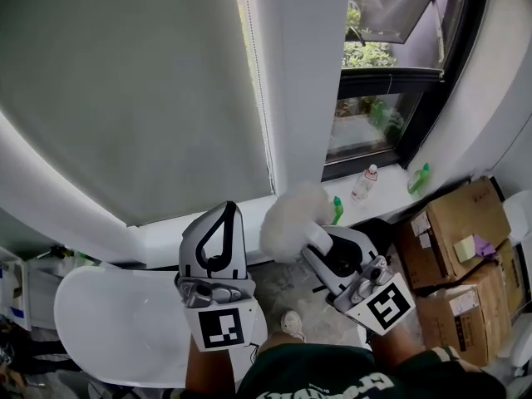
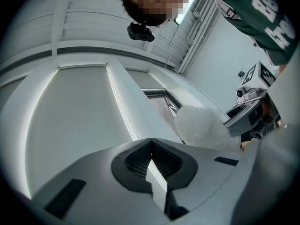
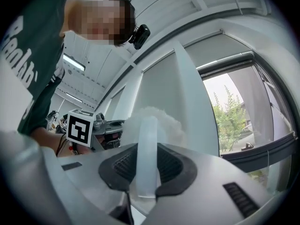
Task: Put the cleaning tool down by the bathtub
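The cleaning tool has a fluffy white head (image 1: 291, 216) on a clear handle (image 3: 146, 149). My right gripper (image 1: 316, 241) is shut on that handle, and the head sticks out past the jaws, tilted up and to the left. In the right gripper view the handle runs straight up between the pads into the fluffy head (image 3: 157, 121). My left gripper (image 1: 221, 223) is just left of it, shut and empty, its jaws meeting (image 2: 151, 161) with nothing between them. The fluffy head (image 2: 201, 128) shows to its right. The white bathtub (image 1: 116, 322) lies below at the lower left.
A grey roller blind (image 1: 125, 98) and a white pillar (image 1: 299, 81) fill the wall ahead. On the sill below the open window (image 1: 391, 98) stand a clear bottle (image 1: 363, 183) and green bottles (image 1: 419, 178). Cardboard boxes (image 1: 457, 239) are stacked at the right.
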Demonstrator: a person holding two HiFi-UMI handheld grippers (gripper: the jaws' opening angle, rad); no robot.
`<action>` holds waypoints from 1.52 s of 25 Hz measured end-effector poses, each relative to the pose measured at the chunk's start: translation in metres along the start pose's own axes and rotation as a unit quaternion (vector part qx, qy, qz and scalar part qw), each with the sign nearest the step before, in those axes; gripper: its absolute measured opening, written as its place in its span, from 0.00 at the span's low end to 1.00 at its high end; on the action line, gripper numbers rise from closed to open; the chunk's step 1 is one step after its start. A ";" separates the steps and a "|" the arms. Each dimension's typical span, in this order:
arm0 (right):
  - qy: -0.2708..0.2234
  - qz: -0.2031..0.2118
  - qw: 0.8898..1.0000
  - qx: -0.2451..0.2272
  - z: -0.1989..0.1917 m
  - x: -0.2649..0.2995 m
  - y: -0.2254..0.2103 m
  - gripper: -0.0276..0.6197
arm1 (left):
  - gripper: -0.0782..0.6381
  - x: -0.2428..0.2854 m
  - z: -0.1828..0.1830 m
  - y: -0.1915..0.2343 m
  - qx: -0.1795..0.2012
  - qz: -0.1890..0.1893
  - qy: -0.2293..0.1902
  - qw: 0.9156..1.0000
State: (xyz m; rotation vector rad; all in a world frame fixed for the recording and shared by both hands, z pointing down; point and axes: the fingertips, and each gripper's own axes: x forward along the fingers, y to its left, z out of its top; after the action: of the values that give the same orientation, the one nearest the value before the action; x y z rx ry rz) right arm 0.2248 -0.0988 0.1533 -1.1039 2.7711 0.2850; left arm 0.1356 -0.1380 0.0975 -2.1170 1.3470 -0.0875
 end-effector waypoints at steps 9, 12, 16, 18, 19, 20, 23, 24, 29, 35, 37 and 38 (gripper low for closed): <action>0.008 -0.008 1.000 0.015 -0.013 0.027 -0.016 0.18 | 0.12 0.014 -0.032 0.018 -0.014 -0.008 0.018 1.000; 0.006 -0.006 1.000 0.018 -0.015 0.023 -0.020 0.18 | 0.12 0.015 -0.034 0.014 -0.013 -0.007 0.022 1.000; 0.002 0.007 1.000 0.023 -0.015 0.025 -0.027 0.18 | 0.12 0.019 -0.033 0.011 -0.007 0.000 0.028 1.000; -0.002 0.021 1.000 0.023 -0.013 0.031 -0.028 0.18 | 0.12 0.020 -0.033 0.015 -0.008 0.009 0.035 0.999; -0.004 0.031 0.999 0.022 -0.012 0.035 -0.028 0.18 | 0.12 0.021 -0.034 0.018 -0.008 0.016 0.039 0.999; -0.006 0.041 0.999 0.021 -0.011 0.039 -0.027 0.18 | 0.12 0.022 -0.035 0.021 -0.008 0.023 0.043 0.999; -0.010 0.064 0.998 0.015 -0.008 0.052 -0.029 0.18 | 0.12 0.024 -0.036 0.032 -0.006 0.045 0.051 0.998; -0.012 0.071 0.997 0.014 -0.006 0.057 -0.031 0.18 | 0.12 0.026 -0.036 0.035 -0.009 0.053 0.052 0.997; -0.016 0.101 0.995 0.018 -0.008 0.072 -0.033 0.19 | 0.12 0.031 -0.041 0.043 -0.006 0.075 0.063 0.995; -0.017 0.110 0.994 0.011 -0.006 0.088 -0.036 0.18 | 0.12 0.037 -0.045 0.054 -0.013 0.078 0.062 0.995; -0.017 0.110 0.994 0.008 -0.002 0.096 -0.034 0.18 | 0.12 0.035 -0.046 0.065 -0.034 0.080 0.052 0.995; -0.018 0.111 0.994 0.007 -0.001 0.099 -0.033 0.18 | 0.12 0.035 -0.047 0.070 -0.044 0.081 0.050 0.994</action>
State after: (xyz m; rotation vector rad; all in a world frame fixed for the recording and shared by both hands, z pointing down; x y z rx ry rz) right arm 0.1761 -0.1885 0.1296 -0.7793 2.8609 0.3068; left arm 0.0788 -0.2093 0.0891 -2.0888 1.6039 -0.0688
